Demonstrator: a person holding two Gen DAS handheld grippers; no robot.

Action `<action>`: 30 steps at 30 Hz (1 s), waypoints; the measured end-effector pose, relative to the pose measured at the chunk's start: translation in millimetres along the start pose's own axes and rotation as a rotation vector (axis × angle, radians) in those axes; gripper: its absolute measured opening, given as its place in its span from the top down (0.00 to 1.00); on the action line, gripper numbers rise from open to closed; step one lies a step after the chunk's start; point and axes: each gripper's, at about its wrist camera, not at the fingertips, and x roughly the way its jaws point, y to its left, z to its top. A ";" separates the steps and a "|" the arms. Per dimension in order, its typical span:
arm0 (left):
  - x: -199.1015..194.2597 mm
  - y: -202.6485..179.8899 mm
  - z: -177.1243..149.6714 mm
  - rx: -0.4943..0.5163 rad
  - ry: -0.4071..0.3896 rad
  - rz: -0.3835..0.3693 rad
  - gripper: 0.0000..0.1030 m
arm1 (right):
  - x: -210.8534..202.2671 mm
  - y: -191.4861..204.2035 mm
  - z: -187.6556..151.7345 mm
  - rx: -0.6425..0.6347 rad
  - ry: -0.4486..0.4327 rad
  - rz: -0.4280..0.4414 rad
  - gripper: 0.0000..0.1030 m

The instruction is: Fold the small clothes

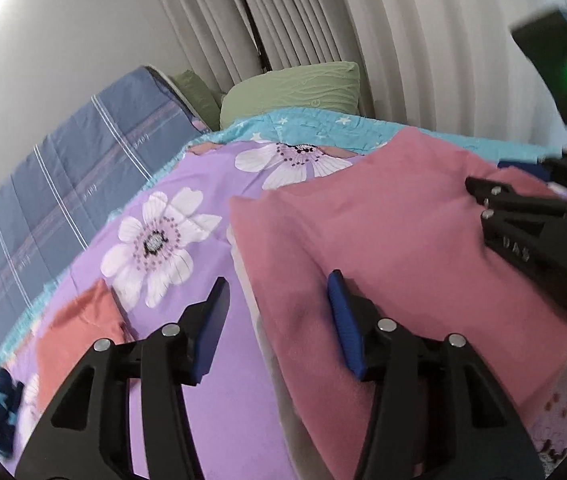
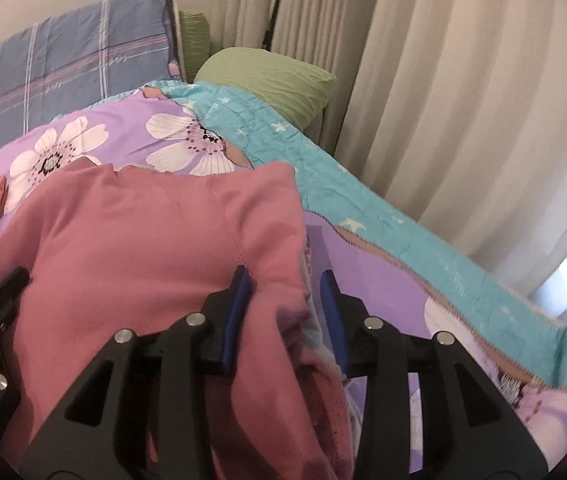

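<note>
A pink garment (image 1: 383, 236) lies on the purple floral bedspread (image 1: 187, 248); it also shows in the right wrist view (image 2: 143, 240). My left gripper (image 1: 279, 312) is open, its jaws straddling the garment's left edge, the right pad (image 1: 345, 328) over the cloth. My right gripper (image 2: 285, 304) is open around the garment's right edge, with bunched pink cloth between the fingers. The right gripper also appears at the right of the left wrist view (image 1: 523, 216).
An orange-red cloth (image 1: 79, 328) lies left on the bedspread. A folded blue plaid quilt (image 1: 63, 184) and green pillows (image 1: 295, 88) sit at the head of the bed. Beige curtains (image 2: 463, 100) hang behind. The turquoise blanket border (image 2: 363, 200) runs along the bed's right side.
</note>
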 end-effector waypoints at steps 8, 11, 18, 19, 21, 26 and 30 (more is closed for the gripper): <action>-64.9 45.2 -35.1 -0.268 -0.053 -0.134 0.20 | -61.9 23.3 -17.6 -0.077 -0.171 -0.204 0.32; -110.2 63.4 -65.3 -0.298 -0.135 -0.149 0.13 | -127.2 1.3 -52.8 0.028 -0.279 -0.103 0.28; -201.3 60.9 -111.7 -0.232 -0.229 -0.169 0.01 | -217.9 -26.1 -135.8 0.094 -0.219 0.057 0.20; -215.8 58.4 -115.4 -0.230 -0.243 -0.168 0.01 | -228.0 -25.9 -144.6 0.099 -0.212 0.047 0.19; -241.2 55.1 -120.5 -0.233 -0.246 -0.184 0.01 | -251.7 -24.4 -159.3 0.110 -0.207 0.046 0.15; -304.5 50.6 -136.3 -0.216 -0.305 -0.175 0.01 | -305.0 -19.7 -178.1 0.140 -0.228 0.080 0.08; -346.4 49.4 -150.0 -0.187 -0.344 -0.152 0.01 | -348.2 -9.6 -184.9 0.129 -0.272 0.061 0.03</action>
